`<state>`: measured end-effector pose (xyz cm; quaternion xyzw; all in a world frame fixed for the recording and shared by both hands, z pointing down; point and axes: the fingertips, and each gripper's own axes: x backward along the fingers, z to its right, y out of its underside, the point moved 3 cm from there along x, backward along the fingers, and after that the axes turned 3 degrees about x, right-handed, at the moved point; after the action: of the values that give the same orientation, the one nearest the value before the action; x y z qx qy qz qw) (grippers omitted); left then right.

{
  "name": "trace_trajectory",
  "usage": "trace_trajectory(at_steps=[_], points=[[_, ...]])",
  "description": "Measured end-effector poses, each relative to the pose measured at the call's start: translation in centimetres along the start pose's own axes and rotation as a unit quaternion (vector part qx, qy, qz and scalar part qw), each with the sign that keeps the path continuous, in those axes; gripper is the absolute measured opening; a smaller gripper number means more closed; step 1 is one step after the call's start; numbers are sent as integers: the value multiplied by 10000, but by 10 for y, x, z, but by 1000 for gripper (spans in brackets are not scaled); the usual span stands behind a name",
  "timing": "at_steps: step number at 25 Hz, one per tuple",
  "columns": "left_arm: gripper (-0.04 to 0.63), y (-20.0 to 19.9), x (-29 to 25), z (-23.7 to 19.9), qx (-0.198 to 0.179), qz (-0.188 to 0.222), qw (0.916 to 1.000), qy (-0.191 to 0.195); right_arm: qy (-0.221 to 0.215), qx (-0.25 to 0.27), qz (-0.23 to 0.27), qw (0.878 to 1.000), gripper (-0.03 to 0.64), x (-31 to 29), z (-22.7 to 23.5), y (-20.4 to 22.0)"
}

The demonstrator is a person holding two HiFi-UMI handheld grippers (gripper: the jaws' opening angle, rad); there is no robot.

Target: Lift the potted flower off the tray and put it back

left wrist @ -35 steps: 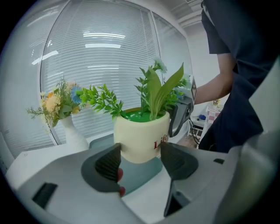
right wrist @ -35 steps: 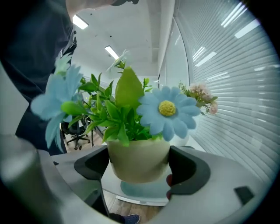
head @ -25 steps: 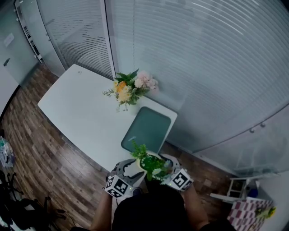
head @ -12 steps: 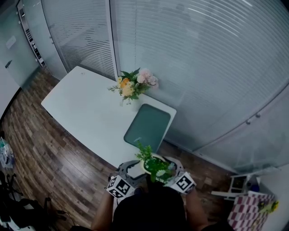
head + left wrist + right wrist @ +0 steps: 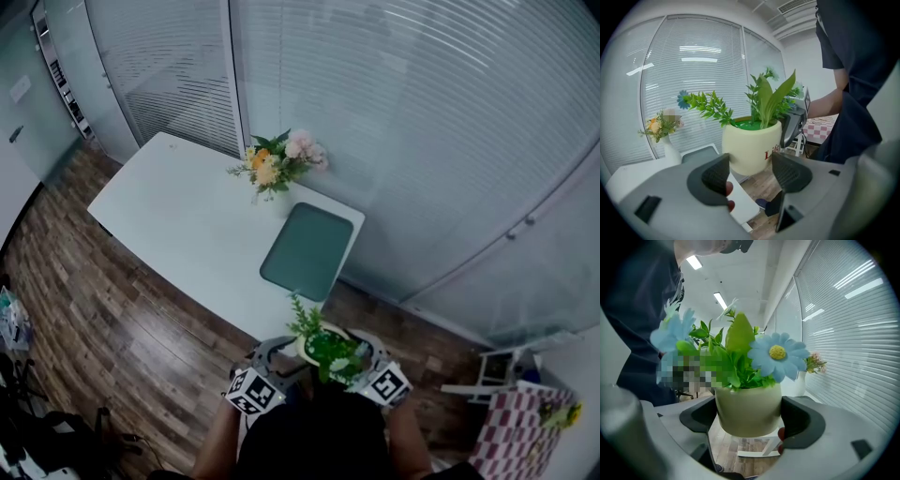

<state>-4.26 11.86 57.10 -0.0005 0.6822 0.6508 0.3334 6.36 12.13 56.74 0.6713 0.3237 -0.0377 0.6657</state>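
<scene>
The potted flower (image 5: 327, 347) is a cream pot (image 5: 748, 408) with green leaves and blue daisies. It hangs in the air close to the person's body, off the table's near edge. My right gripper (image 5: 749, 417) is shut on the pot, one jaw on either side. In the left gripper view my left gripper (image 5: 750, 171) stands open, and the pot (image 5: 751, 144) is just beyond its jaws with nothing between them. The right gripper's finger (image 5: 792, 125) shows against the pot's far side. The dark green tray (image 5: 307, 251) lies bare on the white table (image 5: 178, 220).
A white vase of pink and orange flowers (image 5: 278, 164) stands on the table just behind the tray. Glass walls with blinds (image 5: 394, 122) run along the table's far side. Wooden floor (image 5: 112, 347) lies below the pot, and a checked stool (image 5: 511, 431) sits at right.
The pot, still in my right gripper, has drawn a little further back from the tray toward the person. The left gripper has kept its place beside it.
</scene>
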Motion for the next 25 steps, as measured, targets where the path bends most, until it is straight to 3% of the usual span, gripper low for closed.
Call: trace_trajectory(at_steps=[8, 14, 25], points=[[281, -16, 1, 17, -75, 8, 10000, -11, -31, -139, 139, 9998, 394, 21, -4, 1], [281, -39, -4, 16, -153, -24, 9998, -125, -97, 41, 247, 9996, 394, 36, 10, -7], [281, -52, -16, 28, 10, 161, 9998, -147, -299, -53, 213, 9993, 394, 57, 19, 1]])
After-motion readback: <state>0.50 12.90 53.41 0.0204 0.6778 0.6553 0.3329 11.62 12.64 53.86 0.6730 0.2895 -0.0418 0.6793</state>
